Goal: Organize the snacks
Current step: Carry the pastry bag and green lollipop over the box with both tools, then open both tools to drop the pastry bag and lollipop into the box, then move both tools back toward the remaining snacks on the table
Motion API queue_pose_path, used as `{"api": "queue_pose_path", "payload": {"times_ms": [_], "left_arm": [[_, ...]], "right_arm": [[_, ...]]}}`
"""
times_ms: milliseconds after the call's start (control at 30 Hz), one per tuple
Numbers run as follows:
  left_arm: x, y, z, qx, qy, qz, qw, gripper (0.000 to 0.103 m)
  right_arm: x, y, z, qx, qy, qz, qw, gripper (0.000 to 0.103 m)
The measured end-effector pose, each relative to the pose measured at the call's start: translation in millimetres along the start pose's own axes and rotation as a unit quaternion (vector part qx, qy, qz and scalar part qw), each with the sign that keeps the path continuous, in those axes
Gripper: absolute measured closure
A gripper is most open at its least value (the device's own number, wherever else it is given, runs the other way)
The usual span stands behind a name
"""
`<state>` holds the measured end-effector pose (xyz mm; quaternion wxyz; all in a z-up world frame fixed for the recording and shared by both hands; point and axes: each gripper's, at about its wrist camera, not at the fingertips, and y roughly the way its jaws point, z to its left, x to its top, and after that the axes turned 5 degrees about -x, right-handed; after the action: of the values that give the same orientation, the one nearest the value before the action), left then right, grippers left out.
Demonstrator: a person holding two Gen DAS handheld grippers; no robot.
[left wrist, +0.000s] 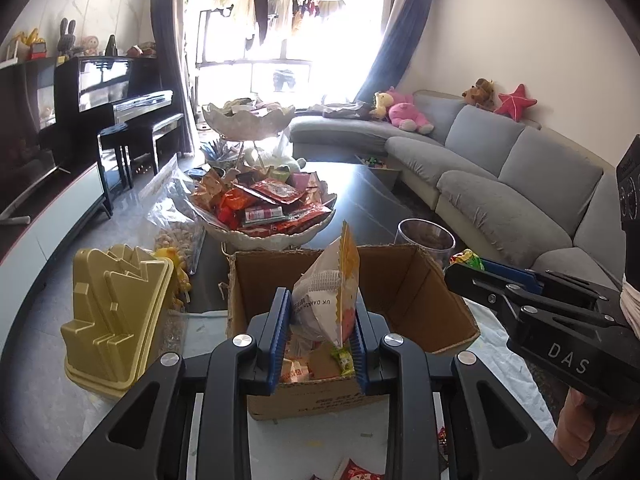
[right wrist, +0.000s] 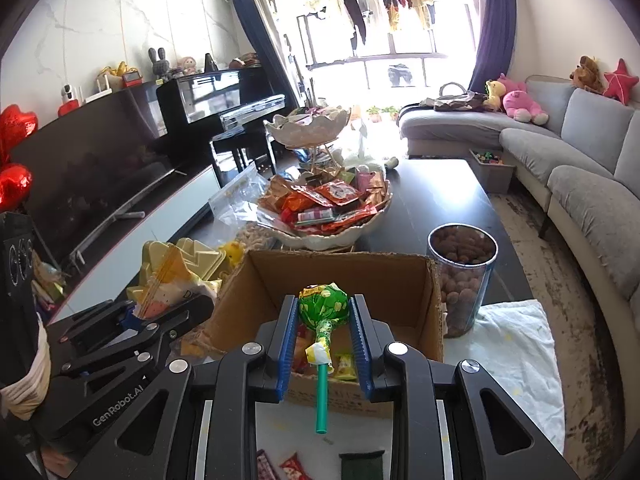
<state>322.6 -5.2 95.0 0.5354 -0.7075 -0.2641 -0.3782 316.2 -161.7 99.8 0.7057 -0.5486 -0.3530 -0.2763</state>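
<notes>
White snack packet (left wrist: 324,300) clenched upright in left gripper (left wrist: 320,344), green lollipop (right wrist: 324,308) clamped in right gripper (right wrist: 325,344), both above cardboard box (left wrist: 420,280).

The left claw (left wrist: 320,336) pinches a white snack packet (left wrist: 326,300) upright over an open cardboard box (left wrist: 420,300); the right claw (left wrist: 472,276) grips a green wrapper (left wrist: 467,258).

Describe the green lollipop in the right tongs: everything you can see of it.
The lollipop has a round head wrapped in shiny green foil with pale green dots and a red and yellow label near the top. The wrapper twists down the neck and ends in a white and yellow tag. Its plain teal stick, plastic by the look, points back toward the camera. The right tongs are shut on it, blue pads pressing the head from both sides, holding it above the open cardboard box. Nothing else touches it.
</notes>
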Motion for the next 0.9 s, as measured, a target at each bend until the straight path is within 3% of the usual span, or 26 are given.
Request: {"api": "queue_pose_path", "payload": {"times_ms": [500, 567, 600, 633, 700, 900], "left_arm": [[15.7, 48.7, 11.0, 0.012, 0.002, 0.032, 0.9994, 0.074], [16.1, 48.3, 10.1, 0.024, 0.005, 0.03, 0.9993, 0.063], [15.7, 46.5, 11.1, 0.029, 0.002, 0.026, 0.9992, 0.05], [14.7, 44.4, 12.3, 0.033, -0.001, 0.024, 0.9992, 0.045], [11.8, 39.0, 11.7, 0.036, -0.001, 0.021, 0.9991, 0.045], [0.1, 12.7, -2.0, 0.036, 0.016, 0.004, 0.9992, 0.04]], "right_arm": [[19.6, 43.9, -14.7, -0.011, 0.001, 0.016, 1.0, 0.076], [21.3, 48.7, -17.0, -0.014, 0.004, 0.019, 1.0, 0.076], [21.7, 50.3, -18.9, -0.02, 0.005, 0.018, 1.0, 0.071], [21.6, 51.0, -20.7, -0.025, 0.007, 0.02, 0.999, 0.059], [19.3, 48.8, -25.6, -0.034, 0.018, 0.018, 0.999, 0.044], [5.4, 29.8, -28.3, -0.045, 0.01, 0.004, 0.999, 0.044]]}}
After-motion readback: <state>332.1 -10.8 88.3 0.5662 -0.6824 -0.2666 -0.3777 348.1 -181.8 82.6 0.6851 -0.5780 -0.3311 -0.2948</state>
